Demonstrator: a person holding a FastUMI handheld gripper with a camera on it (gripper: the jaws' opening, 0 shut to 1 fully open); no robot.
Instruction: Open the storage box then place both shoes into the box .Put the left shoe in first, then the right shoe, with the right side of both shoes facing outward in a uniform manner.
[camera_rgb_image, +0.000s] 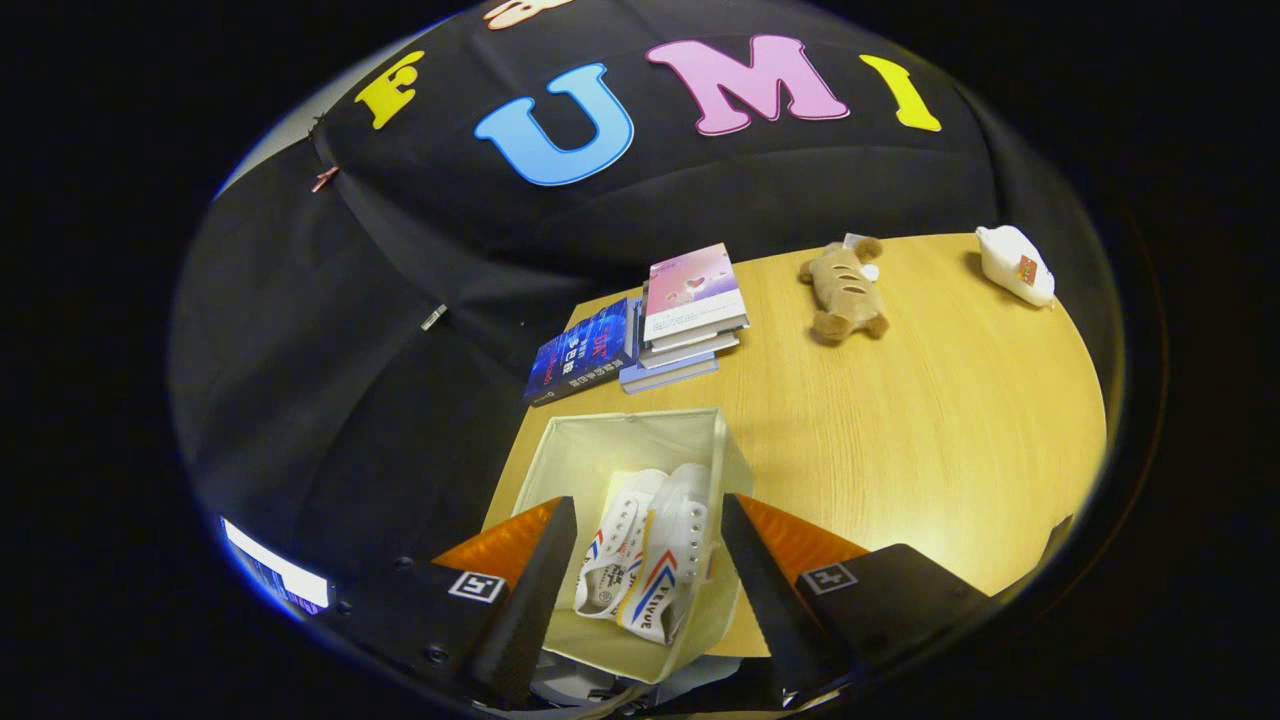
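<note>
Two white shoes with red and blue stripes are seen lying side by side inside the open pale storage box, which stands on the wooden counter directly between and below the fingers. The tongs are held apart above the box, clamped on nothing. Beyond the box, a stack of books is set, and further right a plush toy and a white bottle.

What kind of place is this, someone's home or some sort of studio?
Likely a staged recording booth, not a home: black cloth walls surround a wooden table set with props, including stacked books, a plush toy and a storage box holding two shoes. The open gripper hovers above the box.
</note>
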